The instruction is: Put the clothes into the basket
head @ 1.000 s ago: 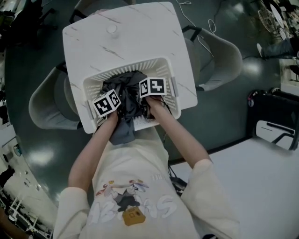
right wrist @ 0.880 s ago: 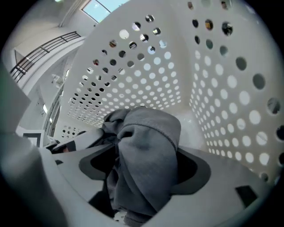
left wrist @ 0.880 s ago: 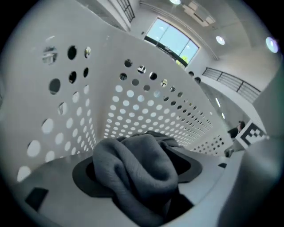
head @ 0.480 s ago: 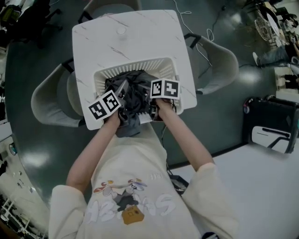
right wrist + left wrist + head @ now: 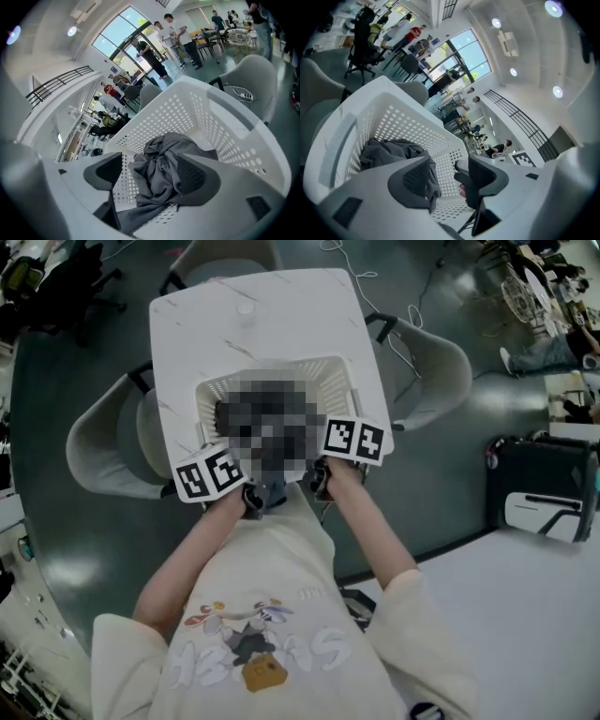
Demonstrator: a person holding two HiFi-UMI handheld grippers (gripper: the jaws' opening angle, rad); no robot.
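A white perforated basket (image 5: 272,372) stands on the marble table (image 5: 262,320). Crumpled dark grey clothes (image 5: 161,164) lie inside it, and one end (image 5: 268,494) trails over the near rim. The left gripper (image 5: 444,171) hangs above the near rim. Its jaws have just been closing, with nothing between them; the grey cloth (image 5: 389,150) lies beyond its left jaw. The right gripper (image 5: 150,165) is open above the same rim, looking down at the heap, its pads off the cloth. Their marker cubes (image 5: 208,474) (image 5: 354,440) sit at the basket's near corners.
Grey shell chairs flank the table at the left (image 5: 98,451) and right (image 5: 436,371). A black case (image 5: 544,474) and a white surface (image 5: 511,615) lie to the right. People and chairs fill the hall far behind.
Both grippers have risen out of the basket and drawn back to its near rim. Less of the grey cloth hangs over that rim now.
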